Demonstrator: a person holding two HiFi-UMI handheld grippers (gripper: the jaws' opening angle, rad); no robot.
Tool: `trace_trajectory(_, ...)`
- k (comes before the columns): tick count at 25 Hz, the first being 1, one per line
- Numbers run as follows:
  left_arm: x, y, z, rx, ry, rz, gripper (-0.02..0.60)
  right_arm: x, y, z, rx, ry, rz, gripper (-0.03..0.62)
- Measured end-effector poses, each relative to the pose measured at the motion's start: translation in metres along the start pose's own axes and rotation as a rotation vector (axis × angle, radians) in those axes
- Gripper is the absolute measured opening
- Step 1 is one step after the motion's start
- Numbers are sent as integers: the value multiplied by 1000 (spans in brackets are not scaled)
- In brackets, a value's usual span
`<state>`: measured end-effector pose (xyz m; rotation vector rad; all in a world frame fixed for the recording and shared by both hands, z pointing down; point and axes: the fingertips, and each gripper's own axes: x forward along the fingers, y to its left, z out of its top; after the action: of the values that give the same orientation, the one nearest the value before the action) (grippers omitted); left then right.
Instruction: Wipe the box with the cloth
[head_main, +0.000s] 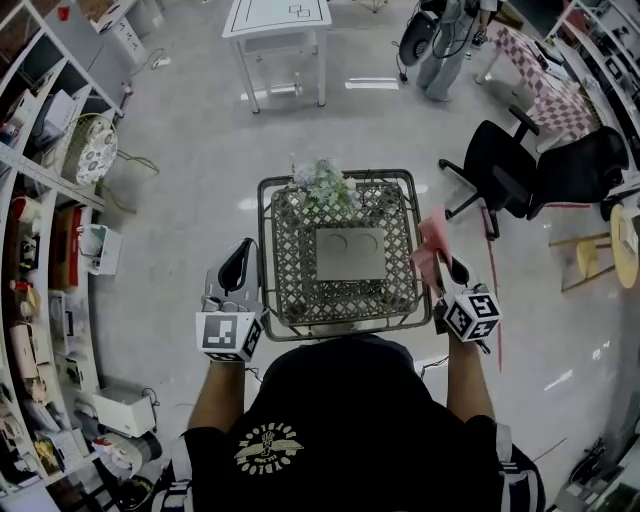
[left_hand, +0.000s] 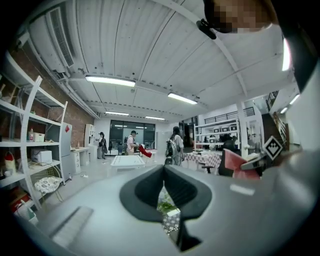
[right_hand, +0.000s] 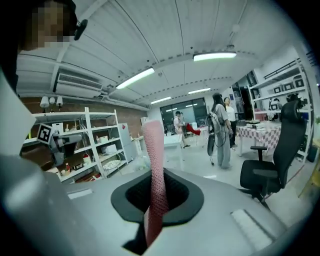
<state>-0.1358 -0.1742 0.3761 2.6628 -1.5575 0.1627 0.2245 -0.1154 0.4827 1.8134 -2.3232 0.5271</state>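
A flat grey box (head_main: 350, 253) lies in the middle of a metal lattice table (head_main: 335, 323) right in front of me. My right gripper (head_main: 447, 268) hovers at the table's right edge, shut on a pink cloth (head_main: 433, 245). In the right gripper view the cloth (right_hand: 155, 170) stands up as a narrow strip from between the jaws. At the table's left edge my left gripper (head_main: 243, 255) is shut with nothing in it. The left gripper view shows only a thin slit between its pads (left_hand: 145, 192). Both grippers are off the box and point upward.
A potted plant (head_main: 325, 183) stands at the lattice table's far edge. Black office chairs (head_main: 500, 165) are to the right, a white table (head_main: 277, 20) farther ahead, and shelving (head_main: 40, 200) along the left. A person (head_main: 445, 40) stands at the back right.
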Motion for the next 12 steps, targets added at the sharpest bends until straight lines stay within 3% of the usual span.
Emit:
trace_trajectory(7,-7,0,4,21,-33,-46,0,-47,35,78,-103,-201,-29,17)
trace_trajectory(12,-12,2,7,25,-51,-83,0,-65,52,102,-129,-276,-62,17)
